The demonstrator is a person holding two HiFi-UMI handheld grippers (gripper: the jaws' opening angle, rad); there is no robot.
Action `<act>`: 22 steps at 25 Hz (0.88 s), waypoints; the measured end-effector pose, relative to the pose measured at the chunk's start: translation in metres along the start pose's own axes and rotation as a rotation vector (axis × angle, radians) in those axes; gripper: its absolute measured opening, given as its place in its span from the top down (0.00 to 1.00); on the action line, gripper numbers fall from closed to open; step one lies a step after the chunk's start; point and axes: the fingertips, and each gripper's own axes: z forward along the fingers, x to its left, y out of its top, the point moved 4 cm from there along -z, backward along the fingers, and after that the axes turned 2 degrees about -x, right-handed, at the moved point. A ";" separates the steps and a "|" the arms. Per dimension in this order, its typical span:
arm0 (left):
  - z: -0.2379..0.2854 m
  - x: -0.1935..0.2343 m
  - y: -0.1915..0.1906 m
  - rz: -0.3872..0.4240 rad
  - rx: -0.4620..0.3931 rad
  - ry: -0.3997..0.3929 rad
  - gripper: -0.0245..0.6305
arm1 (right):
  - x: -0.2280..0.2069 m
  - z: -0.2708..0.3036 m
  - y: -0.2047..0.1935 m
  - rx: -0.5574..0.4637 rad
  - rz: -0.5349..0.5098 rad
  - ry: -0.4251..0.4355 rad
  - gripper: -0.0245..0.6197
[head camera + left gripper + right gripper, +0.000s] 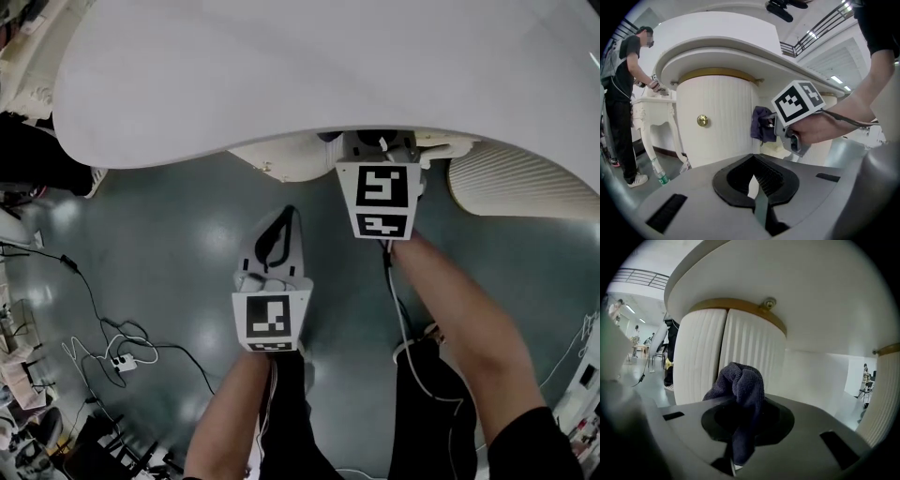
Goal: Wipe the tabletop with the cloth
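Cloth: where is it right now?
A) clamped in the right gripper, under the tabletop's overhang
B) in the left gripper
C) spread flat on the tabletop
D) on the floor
A: the right gripper view shows the dark cloth bunched in the right gripper beneath the tabletop underside. The left gripper holds nothing.

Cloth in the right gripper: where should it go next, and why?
Probably lift the right gripper up and over the edge, onto the tabletop. Its jaws clamp the dark cloth, but it is below the tabletop, not on it.
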 end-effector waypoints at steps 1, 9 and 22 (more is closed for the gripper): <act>0.001 -0.001 0.004 -0.008 -0.003 0.001 0.95 | -0.003 -0.003 0.010 -0.024 -0.002 -0.001 0.89; 0.012 -0.006 0.028 0.009 0.002 -0.033 0.95 | -0.018 -0.026 0.069 -0.214 -0.083 -0.008 0.89; 0.060 -0.165 0.044 0.049 -0.008 -0.285 0.95 | -0.207 -0.172 -0.004 -0.074 -0.349 -0.346 0.89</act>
